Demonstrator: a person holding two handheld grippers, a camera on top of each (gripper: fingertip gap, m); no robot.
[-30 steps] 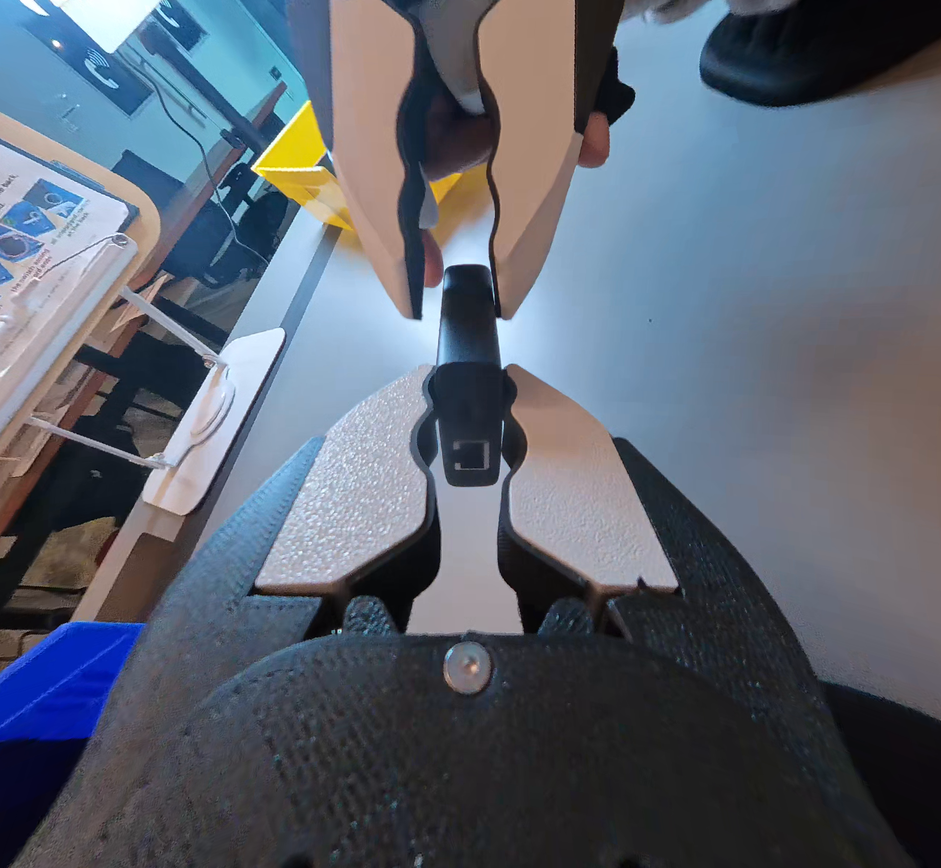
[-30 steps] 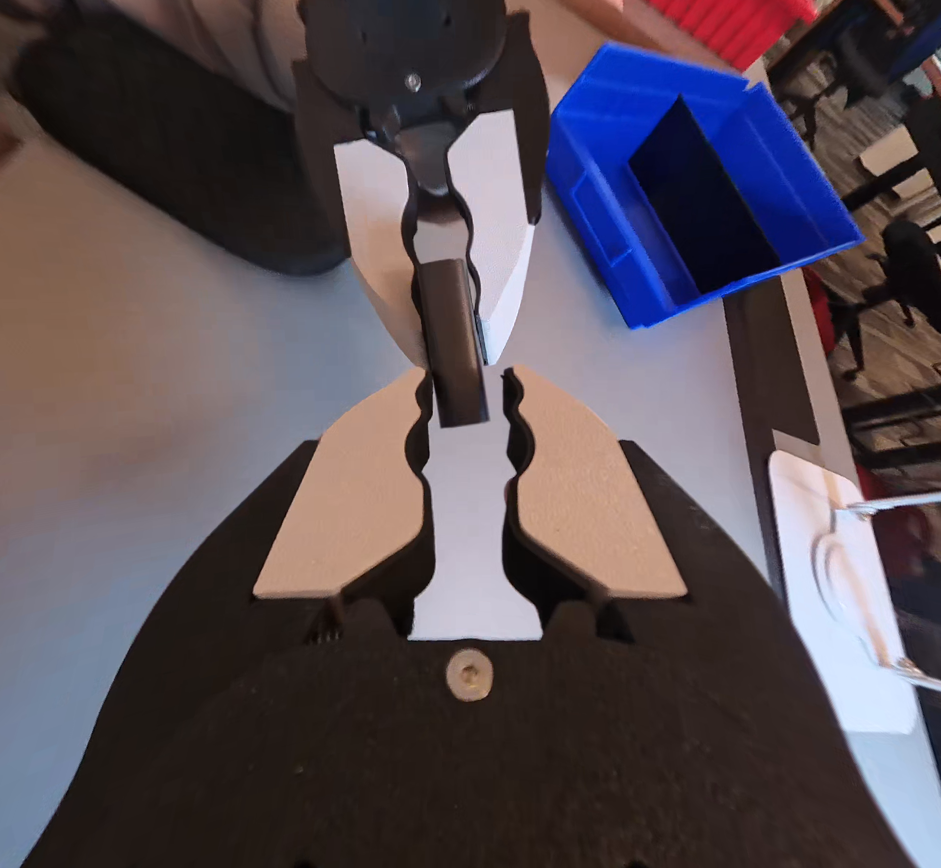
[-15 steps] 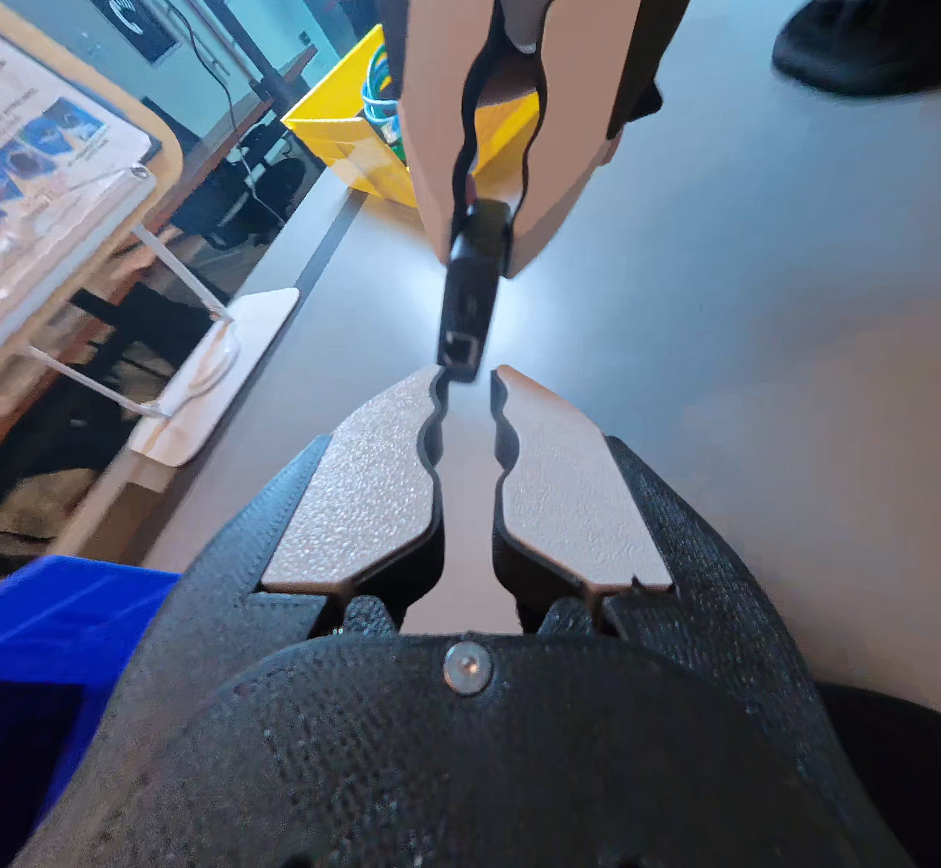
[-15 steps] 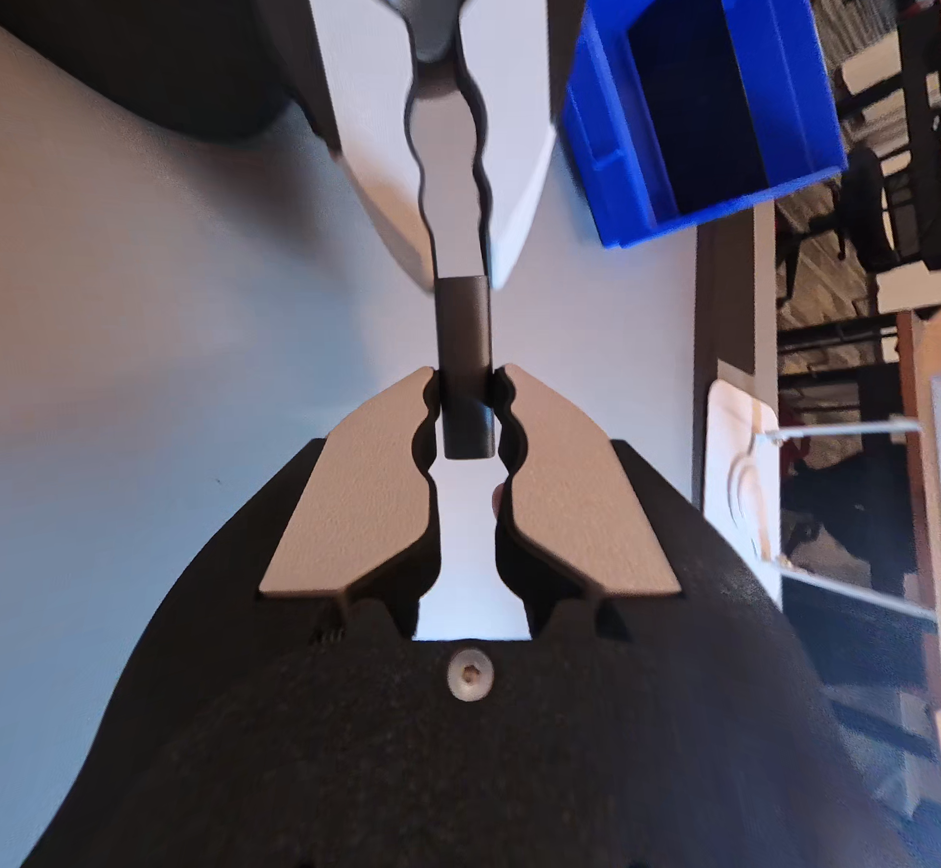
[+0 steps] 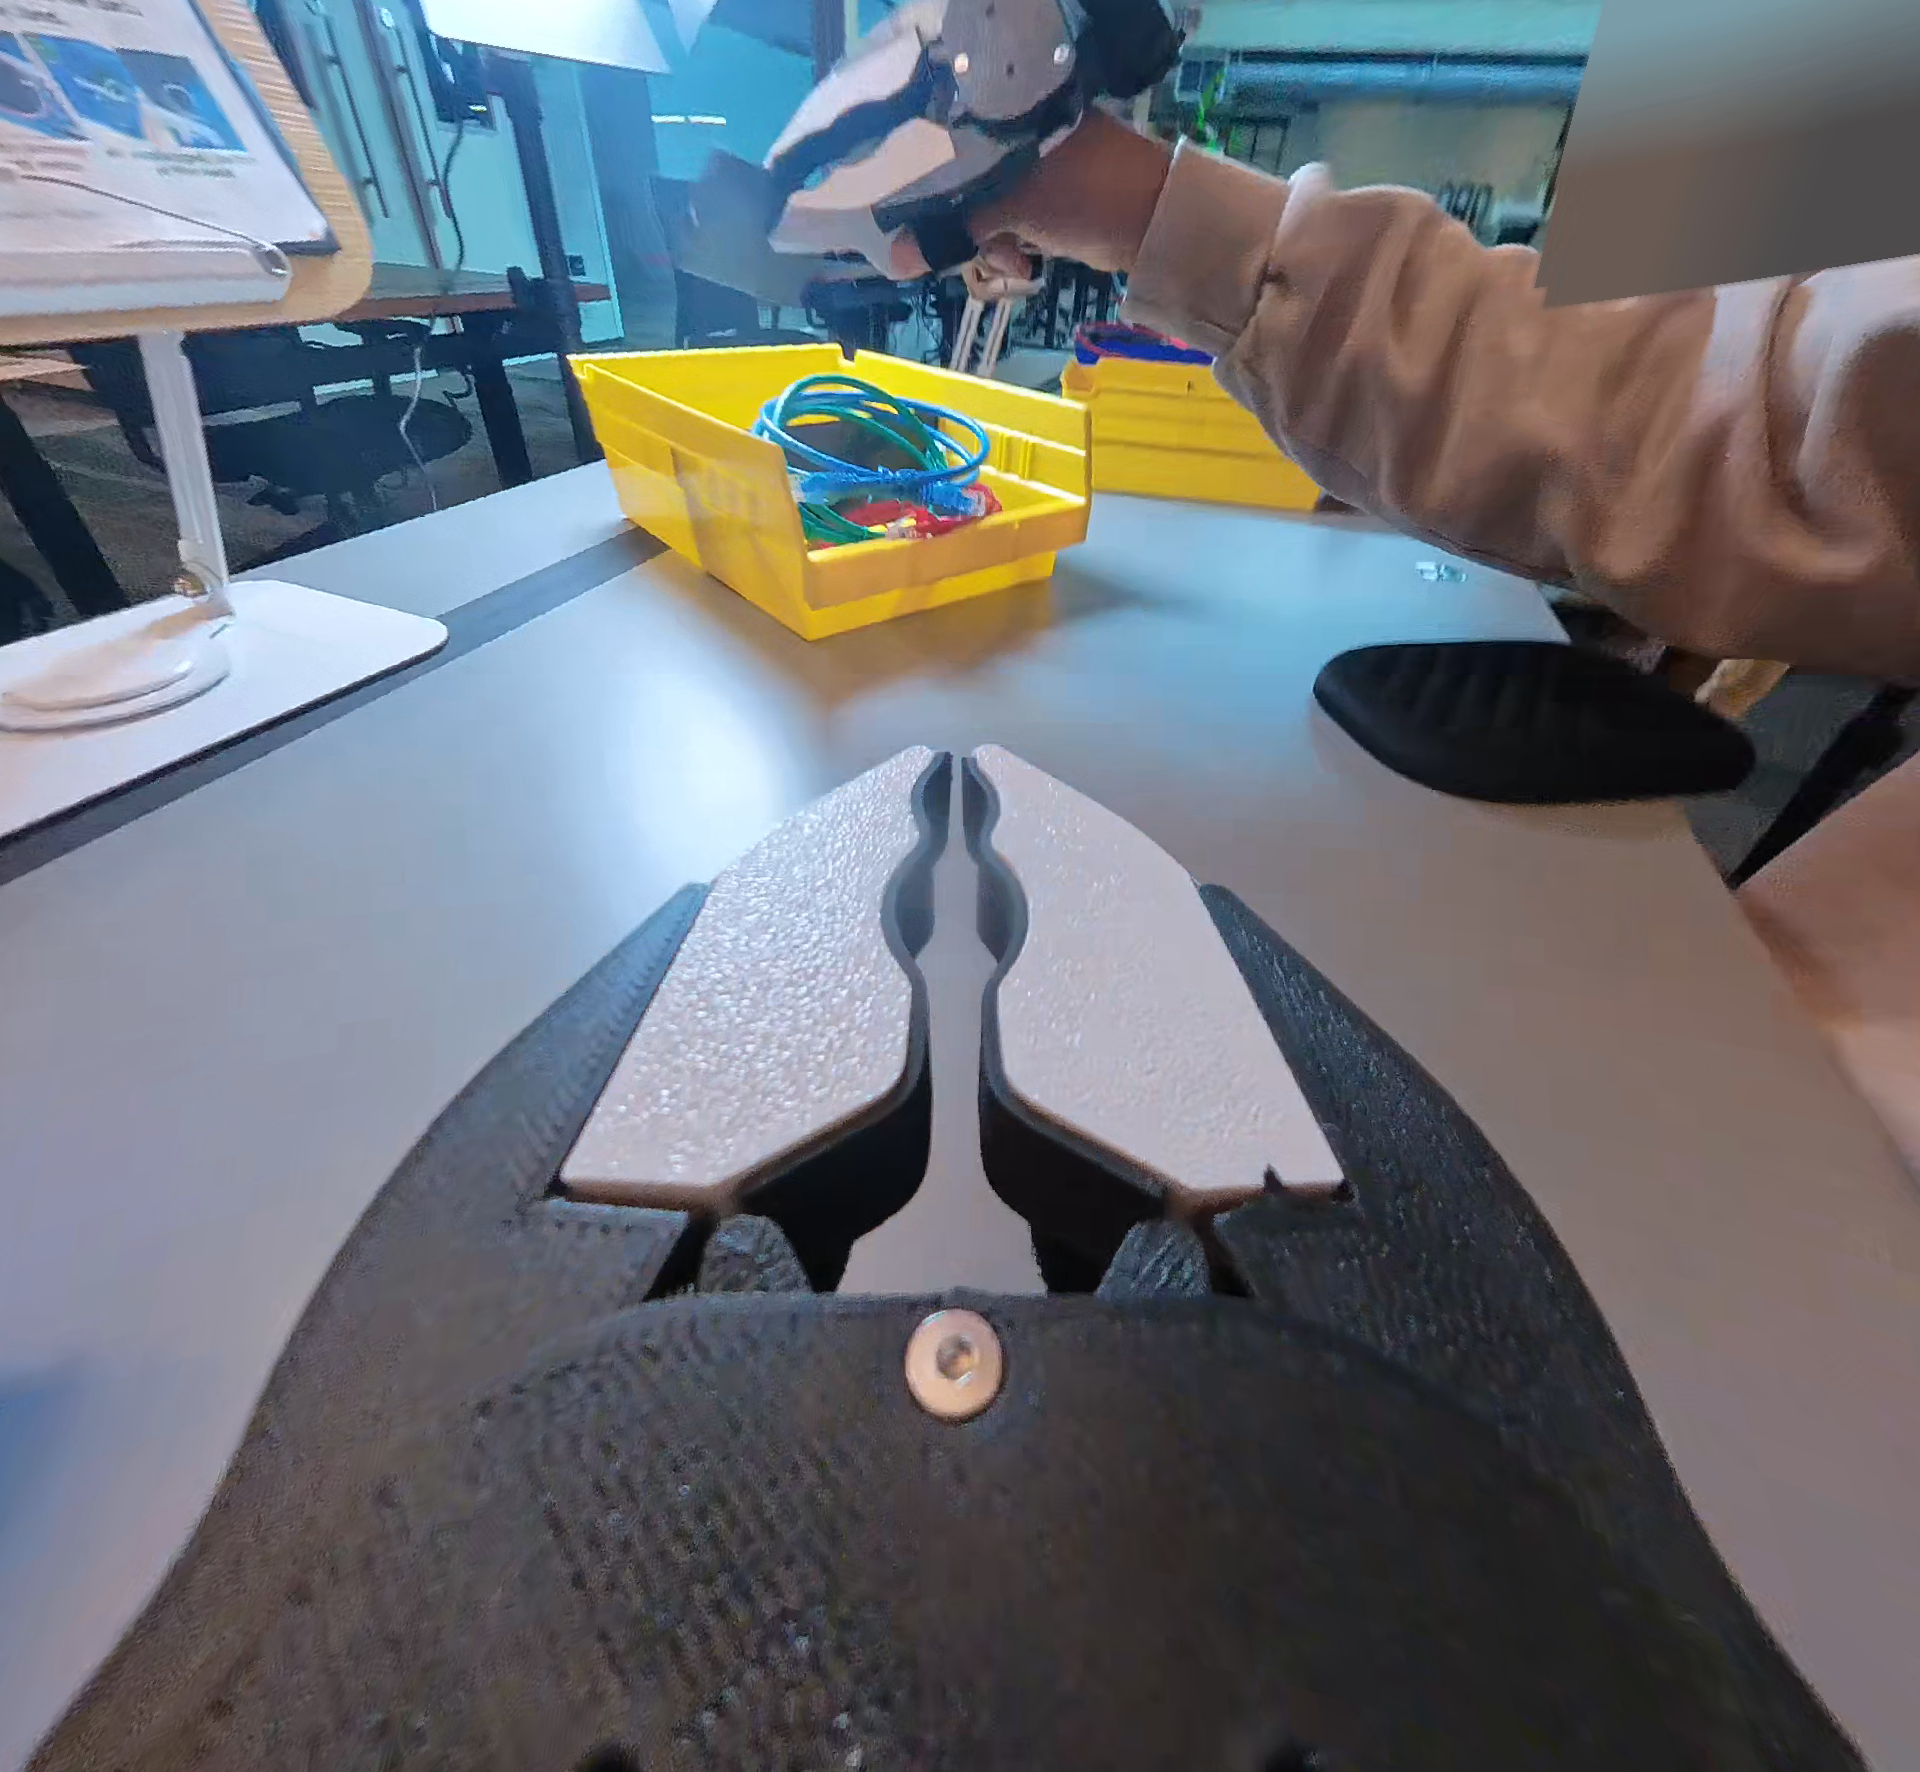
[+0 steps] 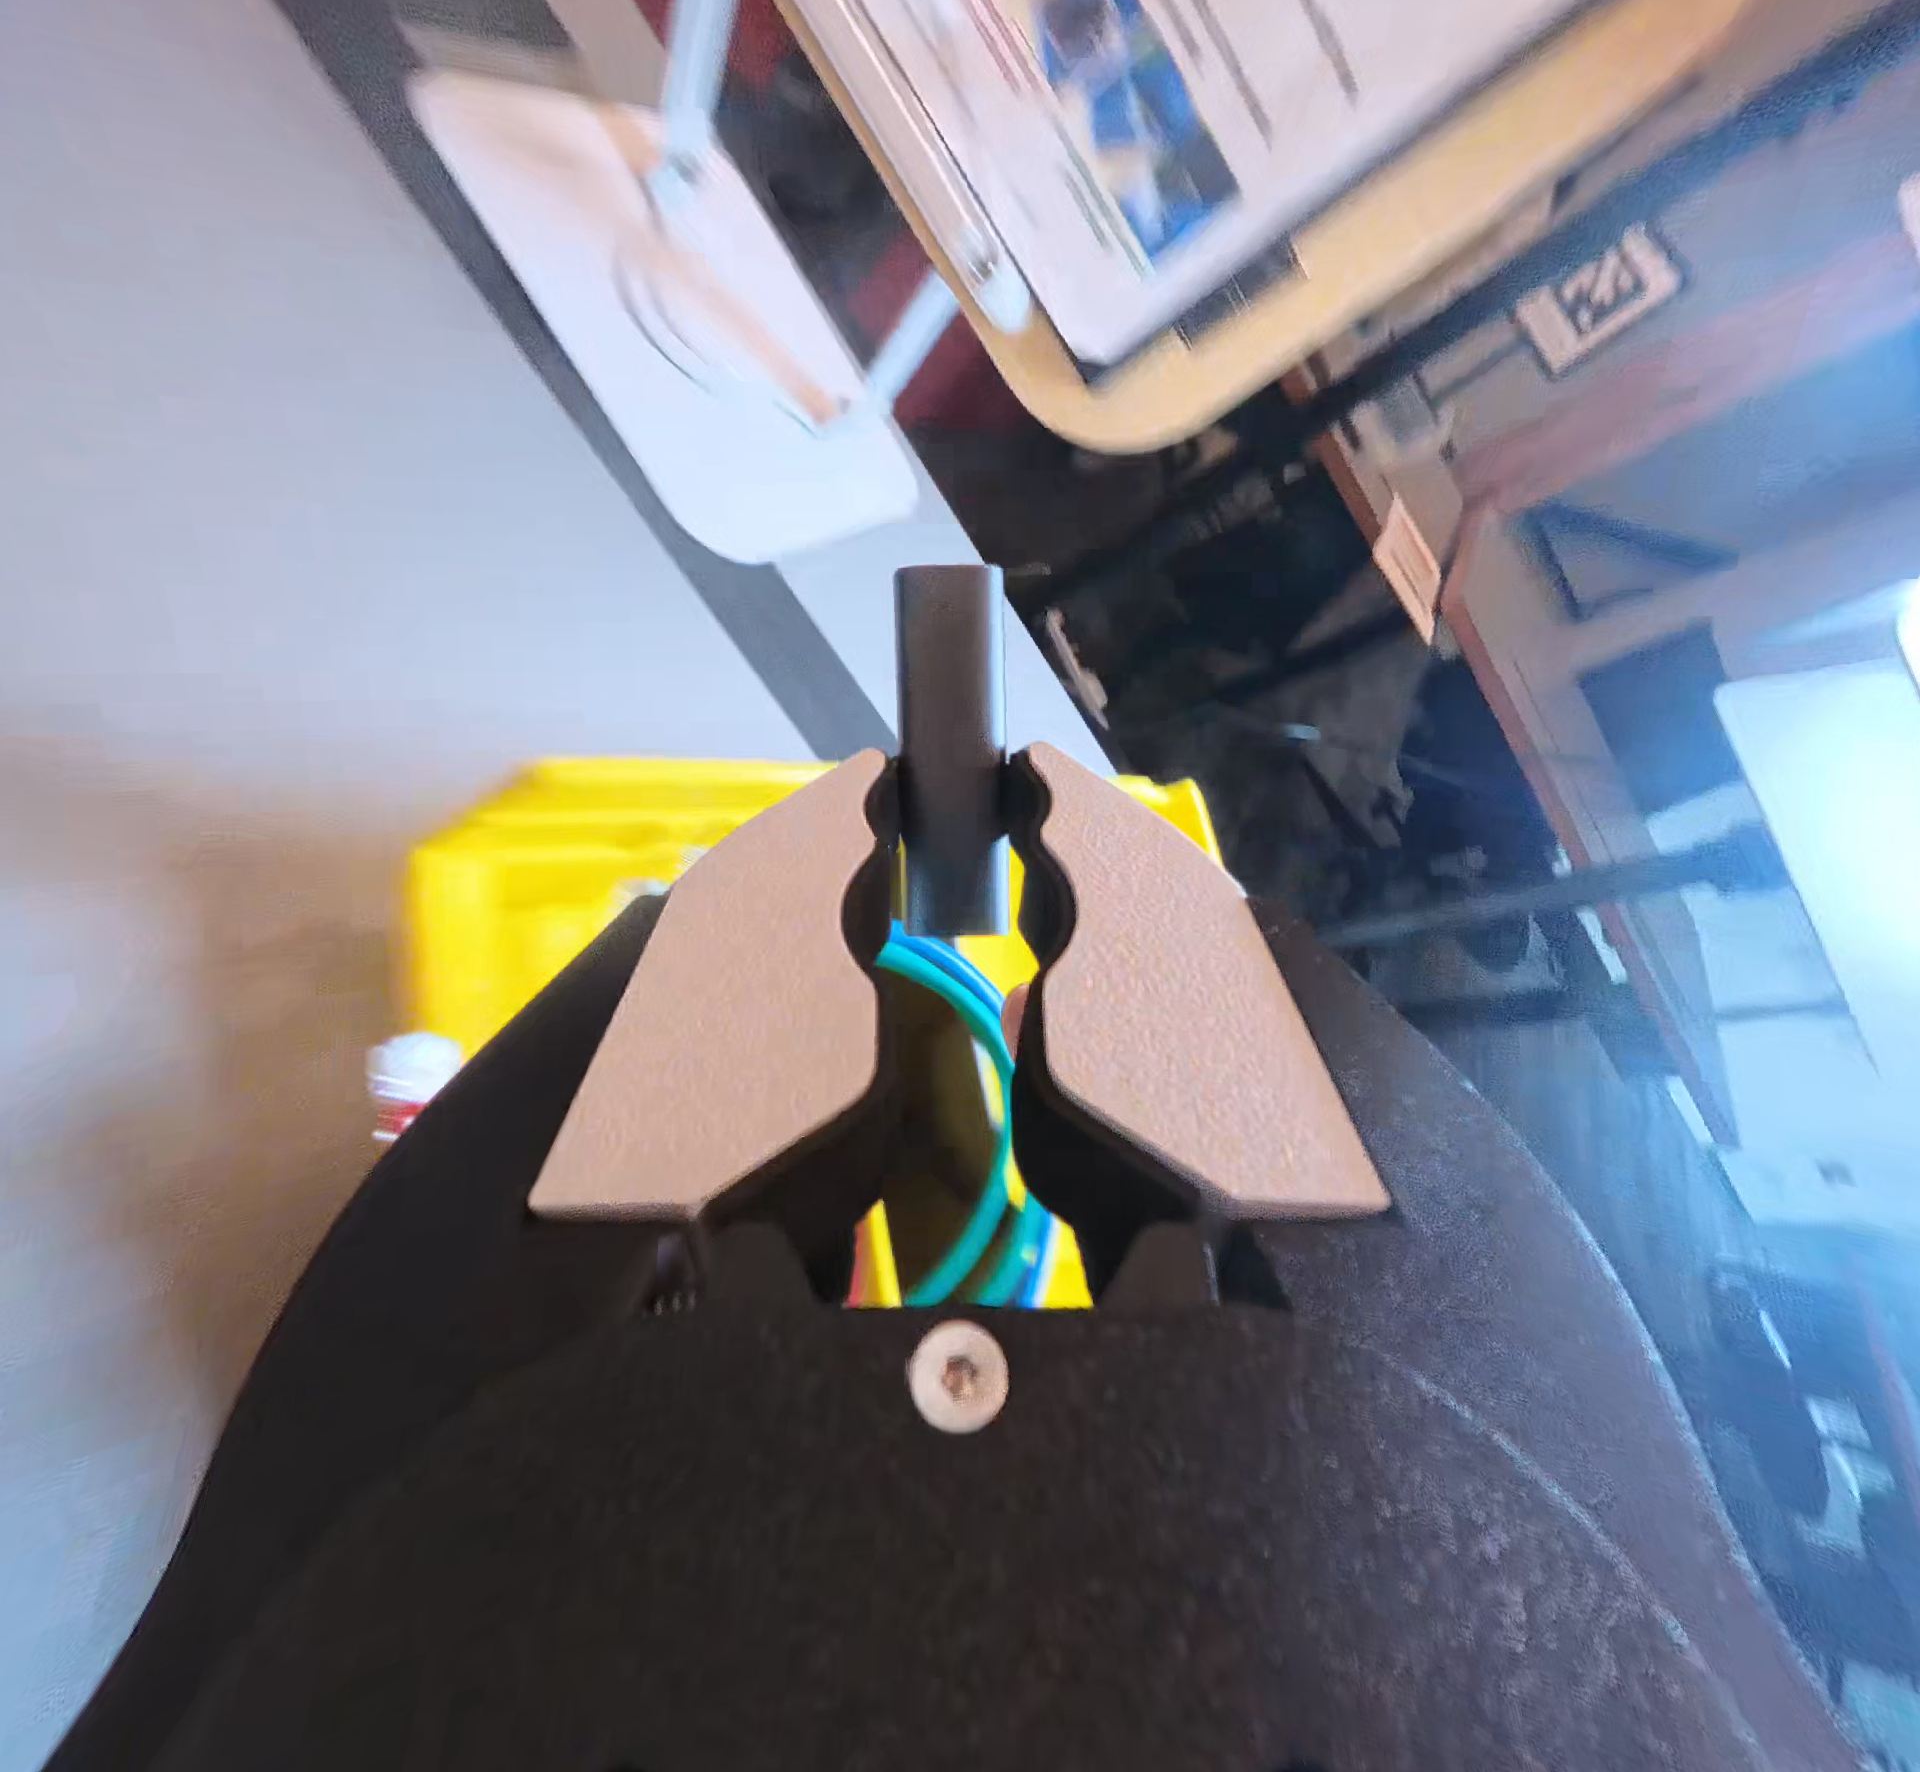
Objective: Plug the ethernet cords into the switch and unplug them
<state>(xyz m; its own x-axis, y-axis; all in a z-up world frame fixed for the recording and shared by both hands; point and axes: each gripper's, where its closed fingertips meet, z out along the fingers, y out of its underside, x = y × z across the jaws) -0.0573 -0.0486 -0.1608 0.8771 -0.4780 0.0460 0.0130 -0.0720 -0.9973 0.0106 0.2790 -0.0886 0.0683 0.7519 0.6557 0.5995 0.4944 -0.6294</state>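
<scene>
Two sets of tongs are in play. The left tongs (image 5: 956, 766) sit low over the grey bench (image 5: 520, 839), their pale fingers (image 5: 790, 995) drawn nearly together with only a thin slit between the tips and nothing in them. The right tongs (image 6: 954, 766) pinch a small black block (image 6: 951, 683), which stands up past the fingertips; whether this is the switch I cannot tell for sure. From the left wrist view those right tongs are raised in the air above a yellow bin (image 5: 831, 517), gripped by a hand (image 5: 1049, 195) in a tan sleeve (image 5: 1507, 434).

One coil of ethernet cords (image 5: 883, 455) lies inside that bin: blue and green loops, with red beneath. A second yellow bin (image 5: 1174, 455) stands just behind it. One black pad (image 5: 1527, 725) rests on the bench to the right. One white stand (image 5: 197, 662) at the left edge carries a clipboard (image 5: 156, 91) with a printed sheet, its writing too blurred to read.
</scene>
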